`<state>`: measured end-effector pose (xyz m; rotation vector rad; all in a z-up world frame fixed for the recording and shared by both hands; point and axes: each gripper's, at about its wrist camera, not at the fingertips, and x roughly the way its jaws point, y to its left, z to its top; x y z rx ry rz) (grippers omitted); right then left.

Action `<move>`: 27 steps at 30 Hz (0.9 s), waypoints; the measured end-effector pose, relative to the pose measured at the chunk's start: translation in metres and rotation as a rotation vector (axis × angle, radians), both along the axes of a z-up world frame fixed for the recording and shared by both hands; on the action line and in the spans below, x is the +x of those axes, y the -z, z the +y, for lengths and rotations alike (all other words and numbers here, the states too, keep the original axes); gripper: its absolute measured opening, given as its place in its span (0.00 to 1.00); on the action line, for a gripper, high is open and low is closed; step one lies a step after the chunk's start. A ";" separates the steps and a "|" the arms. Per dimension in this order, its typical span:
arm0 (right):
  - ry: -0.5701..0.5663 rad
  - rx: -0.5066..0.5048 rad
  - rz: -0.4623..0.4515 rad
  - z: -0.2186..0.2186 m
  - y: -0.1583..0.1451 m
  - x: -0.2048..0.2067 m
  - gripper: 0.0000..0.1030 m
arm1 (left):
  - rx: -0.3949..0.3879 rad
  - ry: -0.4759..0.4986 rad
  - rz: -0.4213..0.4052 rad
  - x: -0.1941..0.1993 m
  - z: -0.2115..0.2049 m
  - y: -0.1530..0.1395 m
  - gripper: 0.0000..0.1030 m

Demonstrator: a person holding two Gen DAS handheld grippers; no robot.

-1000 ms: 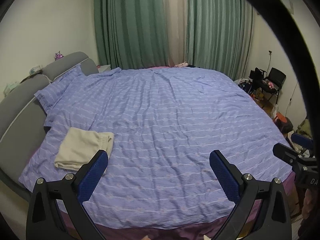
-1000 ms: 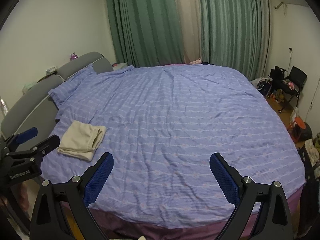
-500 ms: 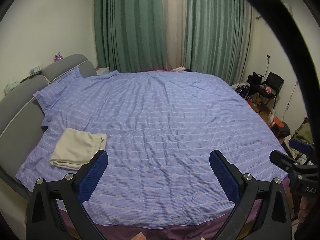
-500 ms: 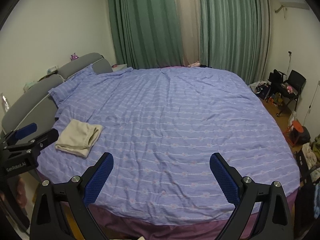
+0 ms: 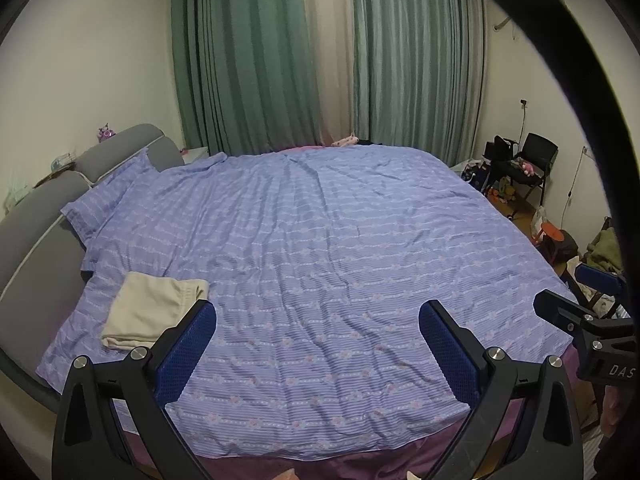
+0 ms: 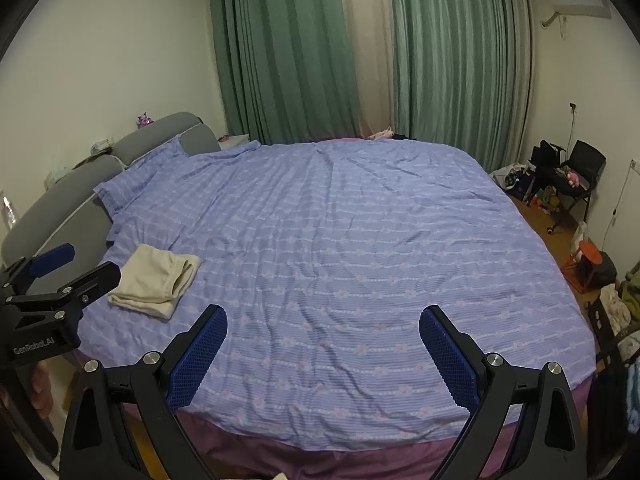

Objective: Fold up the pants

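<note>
1. Biggest risk from here, I'd say: the pants (image 5: 150, 310) already look folded into a tidy cream bundle, so any clumsy poke at them would just undo the stack. The loose top layer near the waistband end looks like it'd slide or flop open if a pad dragged across it.

2. Second worry is the bedspread (image 5: 320, 260). It's wrinkly and soft, so a low pinch could grab the purple cover along with the pants and tug the whole bundle out of shape.

3. Third: the bundle sits close to the headboard (image 6: 80, 192) side edge of the bed, so a shove in that direction could push it toward the gap there. That's a guess, not something I can see happening.

4. Left claw (image 5: 316, 344): spread wide, nothing between the blue pads. The pants lie on the bed just past its left pad, off to the left, not between the fingers. It looks held above the near edge of the bed rather than touching anything.

5. Right claw (image 6: 322, 346): also spread wide and empty. From its view the pants (image 6: 156, 280) are well off to the left, near the left claw (image 6: 60, 268) that pokes in from that side.

6. My read is the folding is basically done and both claws are clear of the fabric.
</note>
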<state>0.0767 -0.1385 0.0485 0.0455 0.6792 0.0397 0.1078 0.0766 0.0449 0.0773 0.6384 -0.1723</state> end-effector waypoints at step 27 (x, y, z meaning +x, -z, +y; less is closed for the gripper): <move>0.012 -0.006 0.005 -0.007 0.001 -0.002 0.94 | -0.008 -0.016 0.011 -0.006 -0.013 -0.001 1.00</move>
